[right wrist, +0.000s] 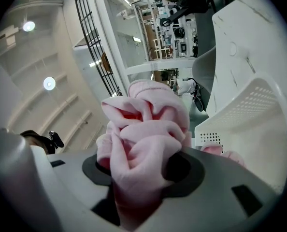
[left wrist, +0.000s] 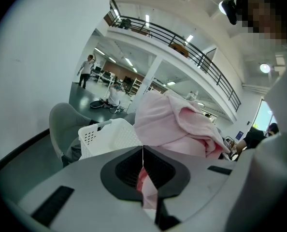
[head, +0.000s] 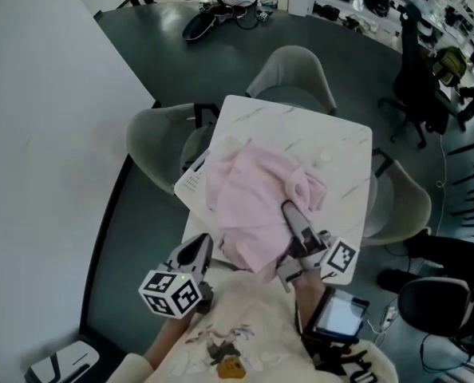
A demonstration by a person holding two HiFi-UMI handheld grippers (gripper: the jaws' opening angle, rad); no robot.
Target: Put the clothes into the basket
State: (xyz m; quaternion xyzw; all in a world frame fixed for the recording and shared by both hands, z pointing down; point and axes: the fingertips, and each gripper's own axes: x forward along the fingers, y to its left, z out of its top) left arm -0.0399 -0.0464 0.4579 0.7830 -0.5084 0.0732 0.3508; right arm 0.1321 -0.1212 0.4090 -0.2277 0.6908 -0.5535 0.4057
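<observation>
A pink garment [head: 257,206] lies heaped over a white perforated basket [head: 191,183] that stands on the white marble-look table [head: 337,146]. My right gripper [head: 290,214] reaches into the heap from the near side and is shut on a thick bunch of the pink cloth [right wrist: 143,134], with the basket's wall [right wrist: 250,124] just to its right. My left gripper [head: 203,250] sits at the garment's near left edge. Its jaws meet, and a fold of pink cloth [left wrist: 146,187] is pinched between them. Beyond it rise the rest of the garment [left wrist: 177,122] and the basket [left wrist: 109,137].
Grey shell chairs stand round the table at the far side [head: 293,70], the left [head: 153,142] and the right [head: 400,202]. A black office chair [head: 420,78] is further right. A white wall [head: 37,134] runs along the left. People are at the far end of the room.
</observation>
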